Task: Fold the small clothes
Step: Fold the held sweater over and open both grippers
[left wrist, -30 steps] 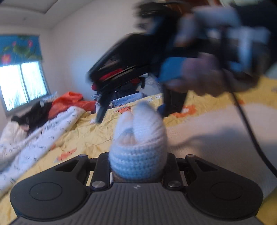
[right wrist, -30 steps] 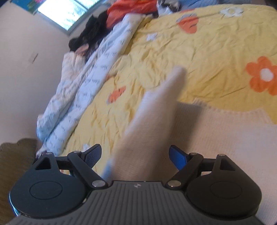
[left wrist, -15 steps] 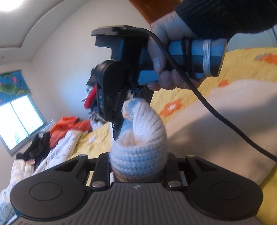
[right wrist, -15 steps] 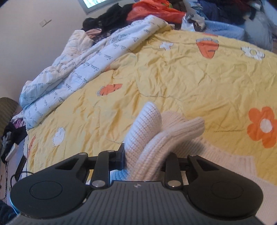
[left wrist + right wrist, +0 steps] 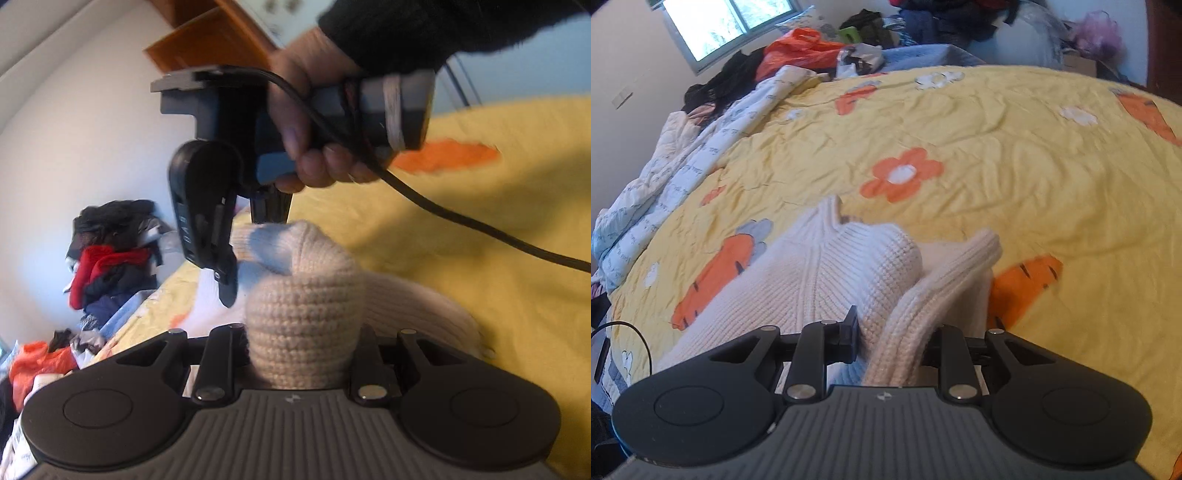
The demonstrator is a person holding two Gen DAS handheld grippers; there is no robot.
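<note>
A cream knit sweater (image 5: 820, 273) lies on the yellow flowered bedspread (image 5: 1015, 177). My right gripper (image 5: 890, 343) is shut on a bunched fold of it, and the knit bulges up between the jaws. My left gripper (image 5: 299, 354) is shut on another bunch of the same sweater (image 5: 303, 302), lifted above the bed. In the left wrist view the right gripper (image 5: 236, 266) hangs just ahead, held by a hand in a black sleeve, its fingers pinching the knit from above. My fingertips are hidden by the fabric in both views.
A white printed quilt (image 5: 665, 177) lies along the bed's left edge. Piles of clothes (image 5: 798, 51) and an orange bag sit at the far end by the window. A black cable (image 5: 461, 221) trails from the right gripper. A clothes heap (image 5: 107, 254) stands by the wall.
My right gripper has shut on the sweater and lifted it. Both grippers have swung with the fabric, so the views have turned toward the far end of the bed.
</note>
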